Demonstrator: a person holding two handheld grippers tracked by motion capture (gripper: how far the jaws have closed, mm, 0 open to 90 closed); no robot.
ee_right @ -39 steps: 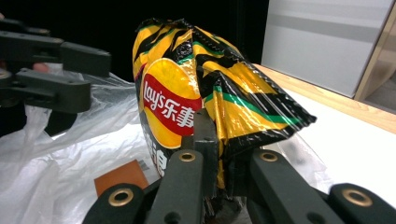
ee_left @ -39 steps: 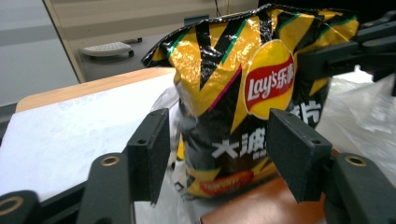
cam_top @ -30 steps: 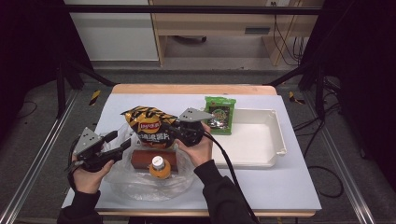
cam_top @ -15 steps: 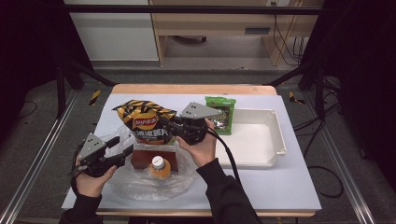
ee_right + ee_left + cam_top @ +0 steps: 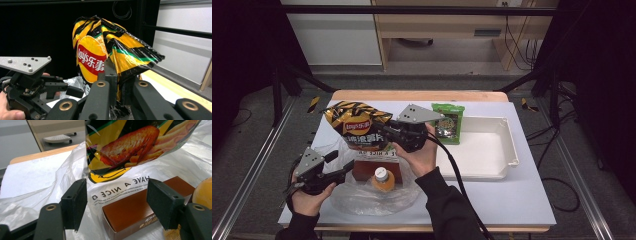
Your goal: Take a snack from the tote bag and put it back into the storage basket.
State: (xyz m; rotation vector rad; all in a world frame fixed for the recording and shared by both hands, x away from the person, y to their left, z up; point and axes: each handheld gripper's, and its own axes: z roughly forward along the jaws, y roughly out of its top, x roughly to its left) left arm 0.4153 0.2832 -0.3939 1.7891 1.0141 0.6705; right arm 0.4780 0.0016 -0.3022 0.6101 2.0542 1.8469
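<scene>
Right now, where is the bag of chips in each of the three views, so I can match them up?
High view: the chip bag is left of centre, raised above the plastic bag.
Left gripper view: top centre, its lower end hanging over the brown box.
Right gripper view: centre, pinched in the right tongs.
Shared landmark: the plastic bag under it.

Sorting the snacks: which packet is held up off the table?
The yellow chip bag, pinched in the right hand-held gripper; the green packet lies flat by the white tray.
</scene>
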